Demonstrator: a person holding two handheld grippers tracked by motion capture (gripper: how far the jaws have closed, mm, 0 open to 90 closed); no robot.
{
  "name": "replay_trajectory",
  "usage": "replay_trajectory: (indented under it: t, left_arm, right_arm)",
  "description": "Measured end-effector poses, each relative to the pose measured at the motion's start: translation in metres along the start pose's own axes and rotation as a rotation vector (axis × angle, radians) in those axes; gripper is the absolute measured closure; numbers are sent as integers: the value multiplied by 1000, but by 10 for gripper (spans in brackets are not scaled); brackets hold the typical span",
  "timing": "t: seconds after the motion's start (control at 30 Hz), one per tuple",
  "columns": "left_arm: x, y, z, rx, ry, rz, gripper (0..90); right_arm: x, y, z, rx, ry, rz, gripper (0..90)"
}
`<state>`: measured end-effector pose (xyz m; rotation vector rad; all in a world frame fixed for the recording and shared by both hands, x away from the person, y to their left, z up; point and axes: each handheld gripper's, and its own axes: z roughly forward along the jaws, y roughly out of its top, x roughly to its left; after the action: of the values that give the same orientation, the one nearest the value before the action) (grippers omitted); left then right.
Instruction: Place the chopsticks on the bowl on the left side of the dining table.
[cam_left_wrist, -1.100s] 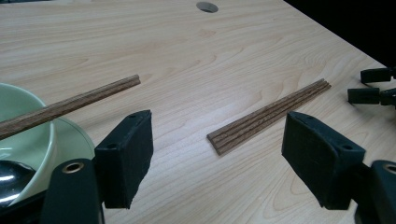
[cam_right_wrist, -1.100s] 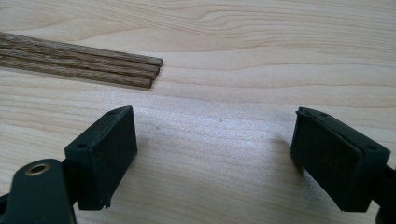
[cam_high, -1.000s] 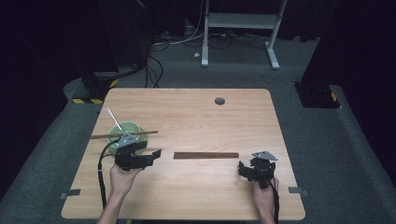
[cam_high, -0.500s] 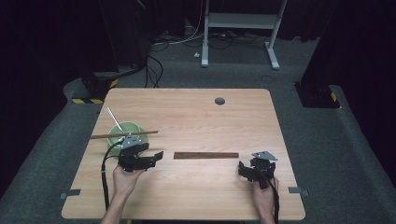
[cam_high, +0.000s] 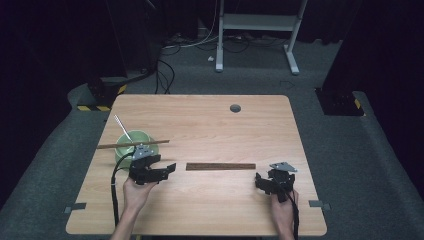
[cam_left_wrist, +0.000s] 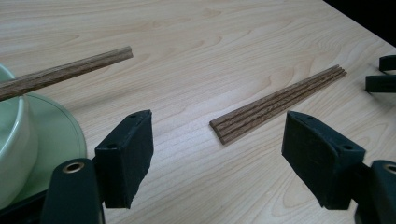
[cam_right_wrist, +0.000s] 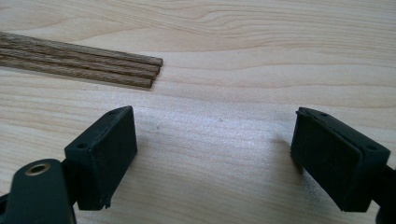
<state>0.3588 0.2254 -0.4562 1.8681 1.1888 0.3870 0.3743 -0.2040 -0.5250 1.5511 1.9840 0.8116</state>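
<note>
The bundle of wooden sticks (cam_high: 220, 166) lies flat on the table (cam_high: 210, 210), between the two grippers, its long axis running left to right. The left gripper (cam_high: 169, 169) and the right gripper (cam_high: 258, 181) are both wide open, holding nothing. Risk, I think: closing on one end can spread the loose sticks, or the left hand can knock the stick (cam_high: 133, 144) resting across the green bowl (cam_high: 126, 148).
</note>
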Motion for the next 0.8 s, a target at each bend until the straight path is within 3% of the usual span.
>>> replay_trajectory:
  t: [0.8]
  left_arm:
    - [4, -11, 16, 41, 38, -8, 251]
  right_arm:
    - [0, 0, 0, 0, 0, 0, 139]
